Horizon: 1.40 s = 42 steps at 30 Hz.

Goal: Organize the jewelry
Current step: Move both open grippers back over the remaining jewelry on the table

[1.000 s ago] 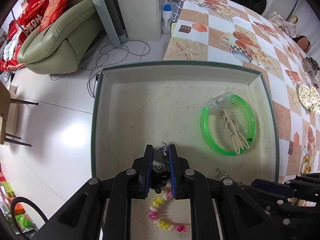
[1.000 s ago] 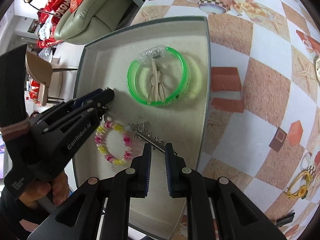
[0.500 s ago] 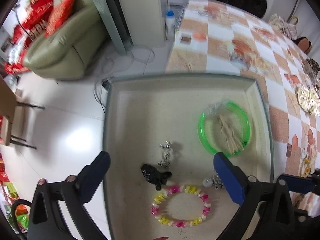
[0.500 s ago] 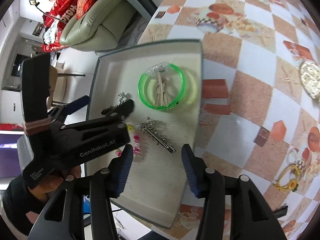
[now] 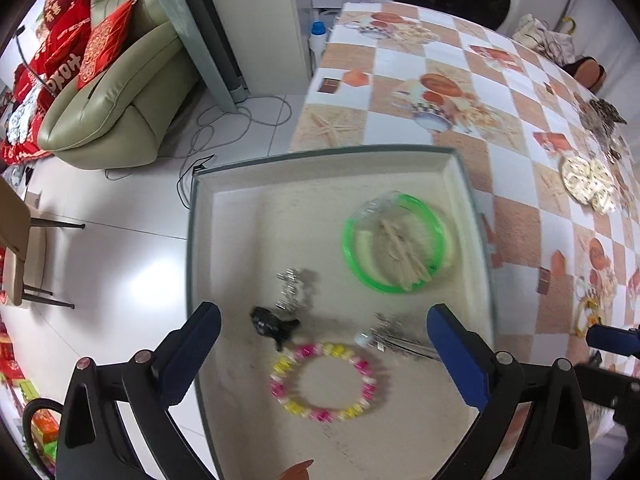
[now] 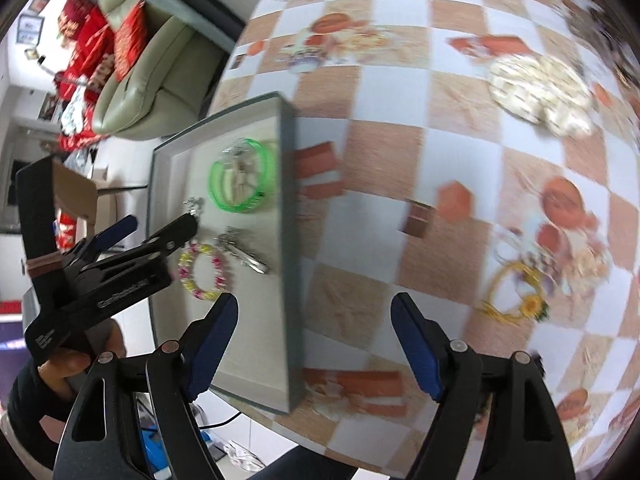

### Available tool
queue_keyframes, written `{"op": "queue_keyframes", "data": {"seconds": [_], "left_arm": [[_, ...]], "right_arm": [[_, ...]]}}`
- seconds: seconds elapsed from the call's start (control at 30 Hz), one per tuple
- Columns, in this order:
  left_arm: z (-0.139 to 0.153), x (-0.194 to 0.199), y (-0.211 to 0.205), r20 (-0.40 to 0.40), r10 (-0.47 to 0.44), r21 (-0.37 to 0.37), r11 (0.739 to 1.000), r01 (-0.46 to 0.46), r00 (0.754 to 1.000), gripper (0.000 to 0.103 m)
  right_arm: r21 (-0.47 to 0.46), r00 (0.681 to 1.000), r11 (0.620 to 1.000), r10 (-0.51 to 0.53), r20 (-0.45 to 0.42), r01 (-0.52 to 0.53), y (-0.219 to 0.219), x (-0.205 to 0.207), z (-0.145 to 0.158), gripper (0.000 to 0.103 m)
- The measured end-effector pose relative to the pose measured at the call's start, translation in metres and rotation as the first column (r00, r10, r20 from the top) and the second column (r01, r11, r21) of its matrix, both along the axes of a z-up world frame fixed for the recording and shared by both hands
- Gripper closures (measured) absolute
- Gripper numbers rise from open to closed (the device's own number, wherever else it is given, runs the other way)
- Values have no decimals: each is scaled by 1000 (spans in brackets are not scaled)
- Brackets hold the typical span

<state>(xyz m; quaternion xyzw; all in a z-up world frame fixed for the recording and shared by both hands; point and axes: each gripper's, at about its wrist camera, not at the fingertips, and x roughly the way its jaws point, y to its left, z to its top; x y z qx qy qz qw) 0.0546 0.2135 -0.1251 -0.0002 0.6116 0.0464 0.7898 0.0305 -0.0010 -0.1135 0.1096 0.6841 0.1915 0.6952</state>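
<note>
A shallow grey-rimmed tray (image 5: 320, 156) (image 6: 288, 240) sits at the table's corner. In it lie a green bangle (image 5: 394, 242) (image 6: 242, 176) with beige cords inside, a pink-and-yellow bead bracelet (image 5: 324, 380) (image 6: 202, 272), a black dangling earring (image 5: 274, 322), a small silver piece (image 5: 289, 290) (image 6: 193, 204) and a silver hair clip (image 5: 394, 336) (image 6: 244, 252). My left gripper (image 5: 322, 356) (image 6: 160, 228) is open and empty above the tray's near part. My right gripper (image 6: 314, 344) is open and empty over the tray's right rim and the tablecloth.
On the checked tablecloth to the right lie a yellow sunflower bracelet (image 6: 516, 296) (image 5: 586, 312), a white beaded piece (image 6: 540, 92) (image 5: 588, 180) and dark jewelry (image 5: 604, 120) farther back. A sofa (image 5: 116, 96), cables and a chair (image 5: 20, 248) stand on the floor left of the table.
Both grippers opened and pulled back upward. The left let go of the black earring, the right let go of the silver hair clip; both pieces now lie in the tray. The right swung toward the tablecloth.
</note>
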Motion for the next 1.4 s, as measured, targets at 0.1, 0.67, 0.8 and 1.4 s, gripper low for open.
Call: {"op": "queue_keyframes", "data": {"seconds": [0.1, 0.67, 0.8, 1.4], "left_arm": [[5, -5, -15, -6, -20, -9, 1000, 20, 1000, 0], [15, -19, -97, -43, -148, -24, 989, 147, 988, 0], [17, -18, -114, -47, -186, -26, 982, 185, 981, 0], [0, -5, -204, -77, -377, -16, 926, 377, 923, 0]], "right_arm": [[-20, 999, 999, -40, -8, 39, -22, -6, -1, 15], [-80, 958, 956, -285, -44, 281, -147, -48, -8, 14], [-101, 940, 939, -335, -54, 329, -169, -62, -11, 14], [-201, 891, 891, -436, -127, 408, -221, -97, -39, 14]]}}
